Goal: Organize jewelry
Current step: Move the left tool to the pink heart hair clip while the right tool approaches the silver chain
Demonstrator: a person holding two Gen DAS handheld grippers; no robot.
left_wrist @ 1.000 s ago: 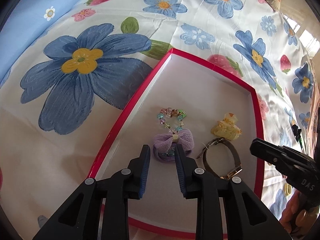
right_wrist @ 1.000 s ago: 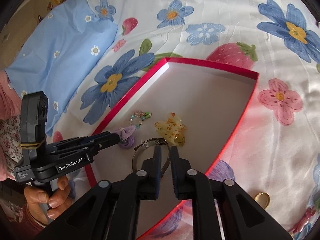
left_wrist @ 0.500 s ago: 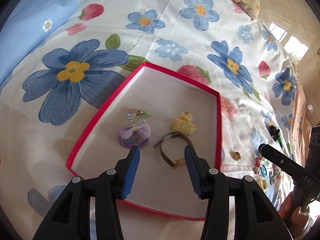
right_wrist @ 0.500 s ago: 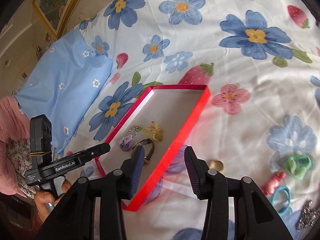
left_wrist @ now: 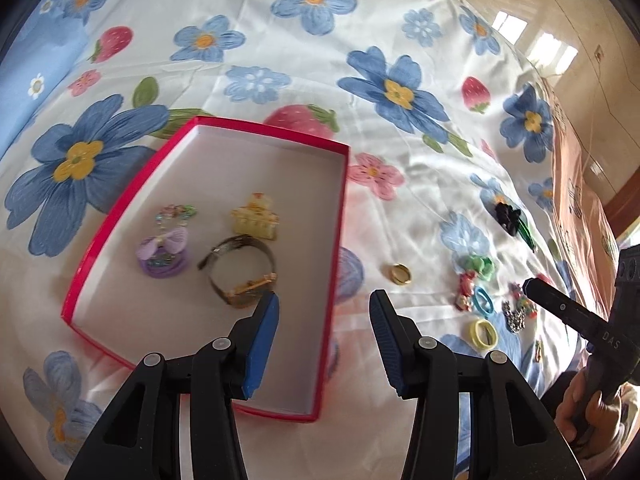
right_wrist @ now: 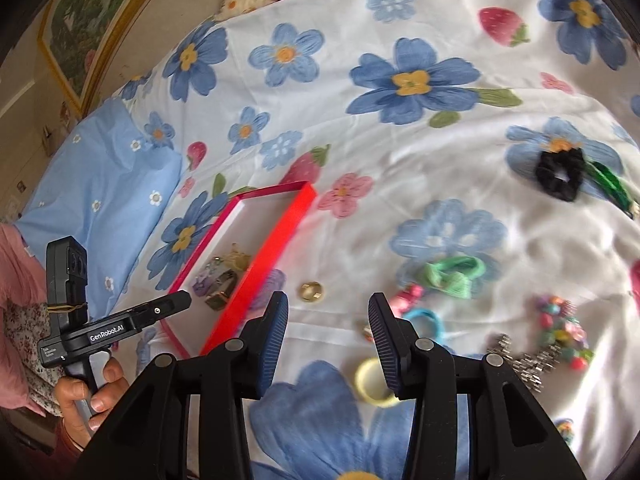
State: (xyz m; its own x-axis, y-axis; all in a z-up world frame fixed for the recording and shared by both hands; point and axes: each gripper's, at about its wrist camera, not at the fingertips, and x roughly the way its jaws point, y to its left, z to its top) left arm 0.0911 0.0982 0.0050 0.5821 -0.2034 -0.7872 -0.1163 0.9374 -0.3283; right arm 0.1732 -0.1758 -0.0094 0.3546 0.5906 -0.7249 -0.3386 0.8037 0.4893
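Note:
A red-rimmed white box [left_wrist: 339, 216] lies on the flowered bedspread. It holds a lilac bow hair tie [left_wrist: 164, 254], a beaded bracelet [left_wrist: 176, 212], a yellow claw clip [left_wrist: 254, 218] and a gold watch [left_wrist: 242, 274]. My left gripper [left_wrist: 324, 312] hovers open above the box's near right edge, nothing between its pads. My right gripper [right_wrist: 328, 312] is open too, empty, over bare cloth right of the box. Ahead of it lie a gold ring [right_wrist: 311, 291], a green bow tie [right_wrist: 452, 274], a blue loop [right_wrist: 428, 320] and a yellow band [right_wrist: 372, 380].
Further right lie a bead bracelet [right_wrist: 560, 328], a silver chain [right_wrist: 520, 364] and a black scrunchie [right_wrist: 560, 174]. A blue pillow [right_wrist: 100, 184] lies left of the box. A cardboard box [left_wrist: 580, 200] stands at the bed's right side.
Both grippers have pulled back and risen from the box, jaws standing wider. The right one swung right over the loose pile. The bow tie and watch stay in the box.

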